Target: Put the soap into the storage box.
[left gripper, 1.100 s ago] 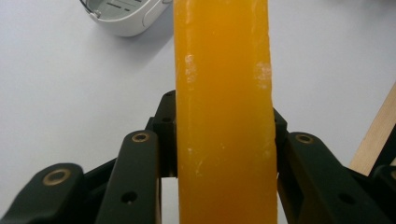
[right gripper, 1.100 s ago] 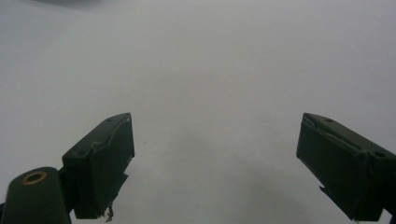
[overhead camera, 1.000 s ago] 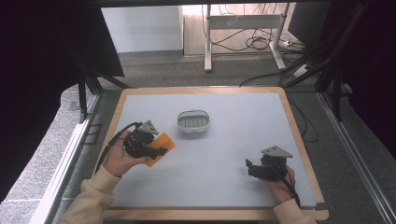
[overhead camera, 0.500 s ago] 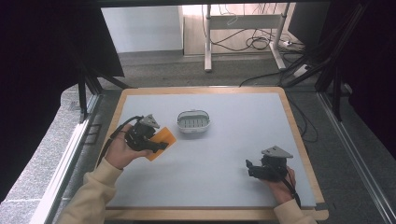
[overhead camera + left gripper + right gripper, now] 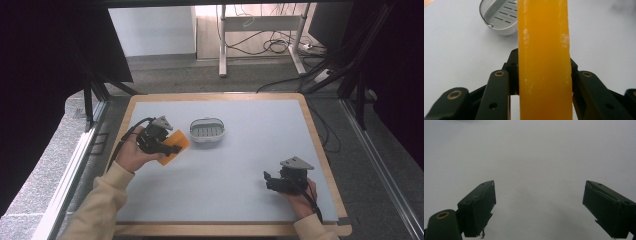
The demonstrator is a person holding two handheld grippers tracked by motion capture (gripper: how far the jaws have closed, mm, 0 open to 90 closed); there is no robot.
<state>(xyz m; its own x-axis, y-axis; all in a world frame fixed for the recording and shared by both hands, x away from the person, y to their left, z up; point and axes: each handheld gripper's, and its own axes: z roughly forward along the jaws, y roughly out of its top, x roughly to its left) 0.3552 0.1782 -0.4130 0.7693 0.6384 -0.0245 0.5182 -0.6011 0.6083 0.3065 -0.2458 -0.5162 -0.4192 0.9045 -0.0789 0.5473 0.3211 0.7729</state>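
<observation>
The left gripper (image 5: 167, 145) is clamped on a bar of orange soap (image 5: 171, 146), a flat, slab-like block with a waxy, slightly translucent surface. In the left gripper view the soap bar (image 5: 544, 60) stands edge-on between the black jaws, which press against its two broad faces; its narrow edge shows pale scuffs and small chalky flecks, and its corners look softened. The jaws themselves are matte black links with brass-coloured rivets at their pivots. The bar sits at the left part of the table (image 5: 240, 200), a pale grey, smooth mat framed by a light wooden rim, and it lies just beside a soap dish (image 5: 207, 132), not touching it. That dish is a shallow rounded-rectangular tray of light grey plastic or metal, with a slotted drain insert inside; in the left gripper view the dish (image 5: 499, 20) appears beyond the soap, its curved wall smooth and its slots running in short parallel rows. The right gripper (image 5: 272, 181) rests low at the right front of the table, well apart from the dish, with a grey three-cornered plate on top. In the right gripper view its two blocky dark jaws stand wide apart over the bare grey surface, with nothing between them.
</observation>
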